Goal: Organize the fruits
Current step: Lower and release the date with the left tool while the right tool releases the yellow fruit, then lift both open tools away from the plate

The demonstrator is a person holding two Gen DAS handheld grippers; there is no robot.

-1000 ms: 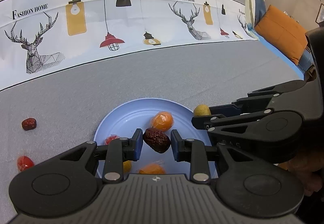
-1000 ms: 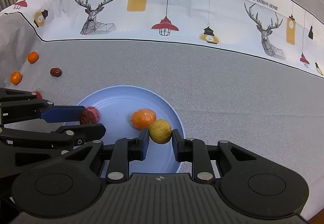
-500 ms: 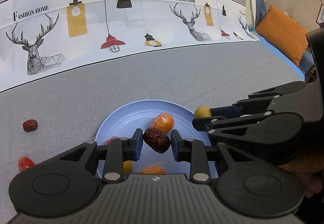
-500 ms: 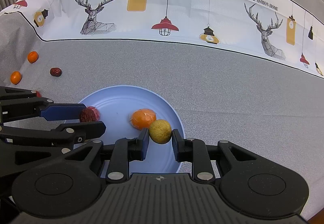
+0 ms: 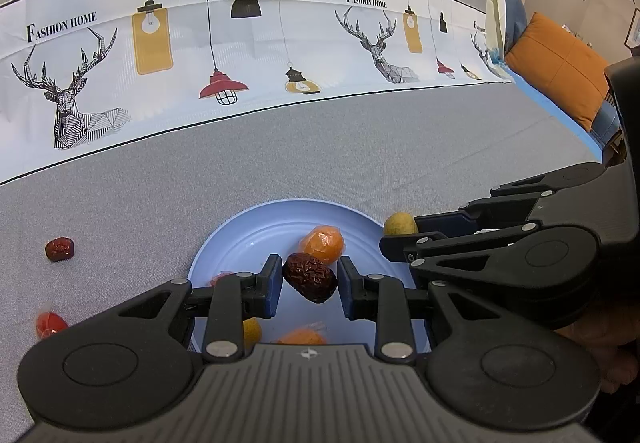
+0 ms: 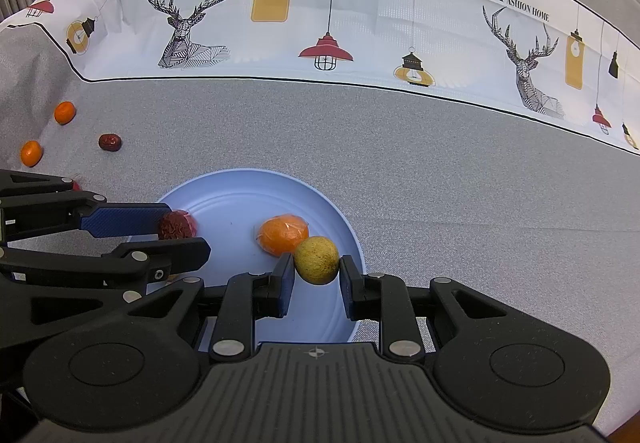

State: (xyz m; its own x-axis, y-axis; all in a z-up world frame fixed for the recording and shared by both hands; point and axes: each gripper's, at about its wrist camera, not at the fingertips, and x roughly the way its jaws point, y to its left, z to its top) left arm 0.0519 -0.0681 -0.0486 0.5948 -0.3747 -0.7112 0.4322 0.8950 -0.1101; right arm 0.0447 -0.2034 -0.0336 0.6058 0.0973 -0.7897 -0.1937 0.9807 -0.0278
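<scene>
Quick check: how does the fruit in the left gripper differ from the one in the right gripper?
The left gripper holds a dark red date, wrinkled and oblong; the right gripper holds a yellow fruit, rounder with a finely rough, matte skin. The date lies slanted between its fingers, while the yellow fruit sits more upright. Both are pinched between blue-padded fingers above the blue plate.

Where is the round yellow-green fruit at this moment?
In the right wrist view, the round yellow-green fruit sits between the right claw fingers, over the light blue round plate, beside the wrapped orange fruit.
</scene>
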